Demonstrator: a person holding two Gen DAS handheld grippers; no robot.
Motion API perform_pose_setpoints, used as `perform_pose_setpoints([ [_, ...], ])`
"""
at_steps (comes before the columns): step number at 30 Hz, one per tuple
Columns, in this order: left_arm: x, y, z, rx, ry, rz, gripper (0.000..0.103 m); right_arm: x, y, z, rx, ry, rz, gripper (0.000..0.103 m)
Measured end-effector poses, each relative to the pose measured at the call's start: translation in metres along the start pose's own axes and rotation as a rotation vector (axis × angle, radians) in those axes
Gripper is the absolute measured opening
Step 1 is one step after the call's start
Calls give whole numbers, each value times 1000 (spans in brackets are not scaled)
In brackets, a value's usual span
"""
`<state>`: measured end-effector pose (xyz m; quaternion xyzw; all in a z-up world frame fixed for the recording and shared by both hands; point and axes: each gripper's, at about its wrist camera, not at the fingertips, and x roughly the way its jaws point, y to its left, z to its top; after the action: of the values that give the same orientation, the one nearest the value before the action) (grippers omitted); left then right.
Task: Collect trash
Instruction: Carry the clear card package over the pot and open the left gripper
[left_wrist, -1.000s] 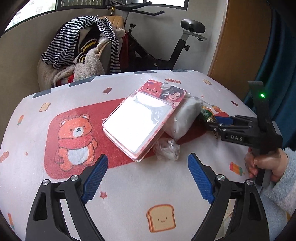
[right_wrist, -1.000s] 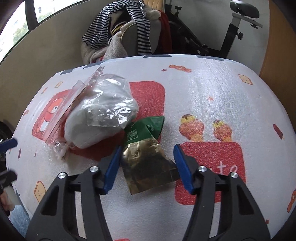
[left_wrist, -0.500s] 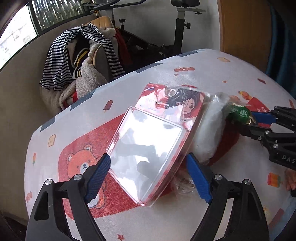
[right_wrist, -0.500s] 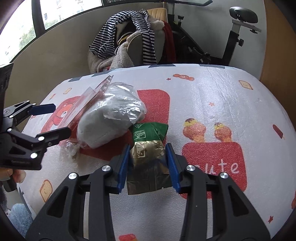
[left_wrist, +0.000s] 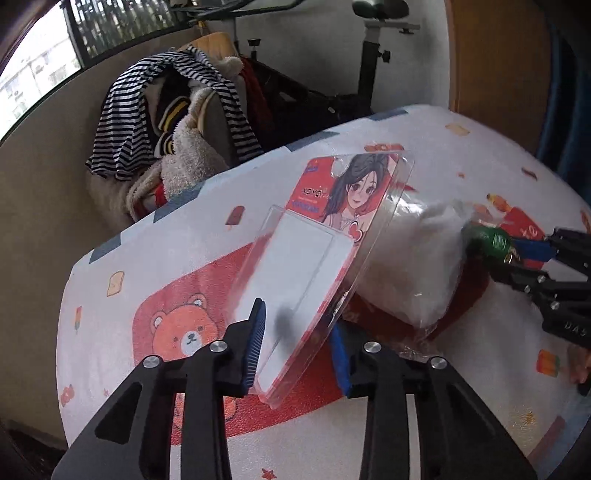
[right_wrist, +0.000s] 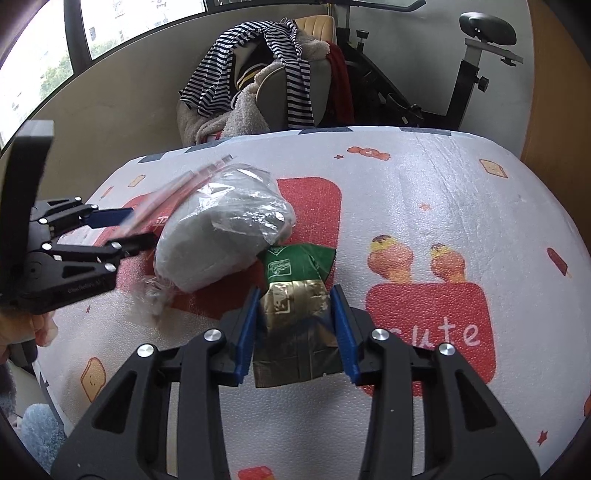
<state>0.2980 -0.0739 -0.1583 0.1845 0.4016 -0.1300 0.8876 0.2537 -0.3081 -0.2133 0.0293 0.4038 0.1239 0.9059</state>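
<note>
Two light scraps sit between fingers: the left gripper (left_wrist: 297, 345), jaws just closing, clamps the stiff, slippery clear blister pack (left_wrist: 310, 273) by its near corner, while the right gripper (right_wrist: 295, 325) pinches the crinkly foil wrapper (right_wrist: 295, 317) mid-body.

Cartoon-print table cover (right_wrist: 424, 192) with a red bear panel (left_wrist: 184, 332), toast and popsicle motifs. Behind the table, chair (right_wrist: 314, 70) draped with a striped shirt (left_wrist: 122, 122) and fleecy cream garment (left_wrist: 184, 166). Exercise bike (right_wrist: 465, 77) further back; window (right_wrist: 33, 66) at upper left.
</note>
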Motion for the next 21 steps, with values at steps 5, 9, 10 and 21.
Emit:
perform_pose_setpoints([
  [5,-30,53,-7,-176,-97,29,17,-1,2,0,-9,-2,-9,40],
  [9,-47,85,-20,-287,-112,-24,15,0,3,0,-8,-1,-16,40],
  [10,-54,89,-24,-301,-117,-31,15,0,3,0,-7,-1,-18,40],
  [21,-103,76,-70,-235,-66,-128,15,-1,7,1,-9,1,-64,40],
])
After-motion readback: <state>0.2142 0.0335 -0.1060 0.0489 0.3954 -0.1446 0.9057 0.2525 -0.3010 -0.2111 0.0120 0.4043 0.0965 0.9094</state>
